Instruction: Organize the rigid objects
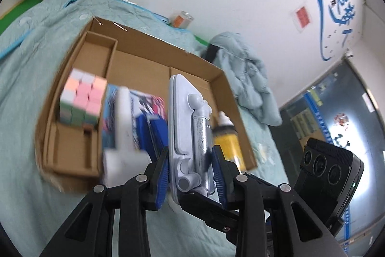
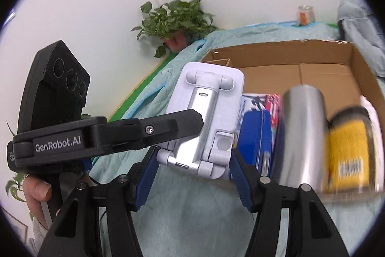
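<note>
Phone stand (image 1: 185,136): stiff, light, slick plastic; both claws, left (image 1: 190,175) and right (image 2: 192,172), clamped on hinge end, frame centre.

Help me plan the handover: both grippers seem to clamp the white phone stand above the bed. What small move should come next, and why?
Probably carry the phone stand over the cardboard box toward its bare middle floor. The left gripper and right gripper both pinch it in the air, while the cube, blue box and yellow bottle fill the near side.
</note>
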The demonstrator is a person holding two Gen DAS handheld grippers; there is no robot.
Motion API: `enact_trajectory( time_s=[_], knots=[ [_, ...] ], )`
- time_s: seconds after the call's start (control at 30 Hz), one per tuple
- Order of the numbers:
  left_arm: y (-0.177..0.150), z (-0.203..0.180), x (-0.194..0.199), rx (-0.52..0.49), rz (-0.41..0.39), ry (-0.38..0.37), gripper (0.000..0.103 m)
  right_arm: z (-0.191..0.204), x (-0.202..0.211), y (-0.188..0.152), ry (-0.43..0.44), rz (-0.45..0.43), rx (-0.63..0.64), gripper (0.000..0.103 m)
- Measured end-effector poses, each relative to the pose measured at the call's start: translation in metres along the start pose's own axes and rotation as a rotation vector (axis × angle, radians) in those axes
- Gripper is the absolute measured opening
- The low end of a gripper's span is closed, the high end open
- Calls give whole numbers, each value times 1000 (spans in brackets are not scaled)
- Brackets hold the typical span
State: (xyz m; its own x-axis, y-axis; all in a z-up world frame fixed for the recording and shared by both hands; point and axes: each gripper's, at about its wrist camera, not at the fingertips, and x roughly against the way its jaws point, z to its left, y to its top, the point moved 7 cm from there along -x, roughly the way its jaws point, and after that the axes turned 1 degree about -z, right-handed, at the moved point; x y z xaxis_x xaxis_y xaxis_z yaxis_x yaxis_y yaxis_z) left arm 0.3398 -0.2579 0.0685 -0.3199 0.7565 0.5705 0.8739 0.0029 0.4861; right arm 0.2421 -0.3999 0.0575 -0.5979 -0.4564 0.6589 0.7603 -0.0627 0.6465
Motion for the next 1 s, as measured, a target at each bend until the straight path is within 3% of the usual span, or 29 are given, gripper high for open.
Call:
enact_trajectory(
  time_s=[0.23, 0.4, 0.5, 0.57, 0.6, 0.67, 0.83, 0.93, 0.97, 1.0],
  knots=[
    [43, 34, -45, 40, 54, 153, 27, -34, -50, 22, 53, 178, -51, 59],
    [47, 41, -37, 36, -2, 251, 32, -45, -31, 14, 42, 130, -51, 62],
    [38, 13, -11, -88, -105, 368, 50, -61, 10, 0, 15, 58, -57, 68],
    [27, -12, 5, -163, -182, 437, 94, -80, 38, -10, -53, 7, -64, 72],
    [18, -28, 14, -201, -249, 480, 103, -92, 54, -16, -101, -26, -70, 74],
    [-1, -57, 26, -260, -350, 512, 103, -110, 79, -24, -188, -86, -78, 75],
    [-46, -109, 15, -392, -378, 587, 103, -137, 117, -51, -333, -138, -36, 76],
    [-70, -125, 9, -394, -378, 606, 102, -139, 123, -58, -374, -128, -13, 75],
    [-77, -128, 8, -379, -380, 579, 92, -138, 126, -60, -379, -129, -1, 66],
    [-83, -130, 8, -365, -379, 546, 79, -135, 129, -63, -400, -131, 20, 41]
  ],
)
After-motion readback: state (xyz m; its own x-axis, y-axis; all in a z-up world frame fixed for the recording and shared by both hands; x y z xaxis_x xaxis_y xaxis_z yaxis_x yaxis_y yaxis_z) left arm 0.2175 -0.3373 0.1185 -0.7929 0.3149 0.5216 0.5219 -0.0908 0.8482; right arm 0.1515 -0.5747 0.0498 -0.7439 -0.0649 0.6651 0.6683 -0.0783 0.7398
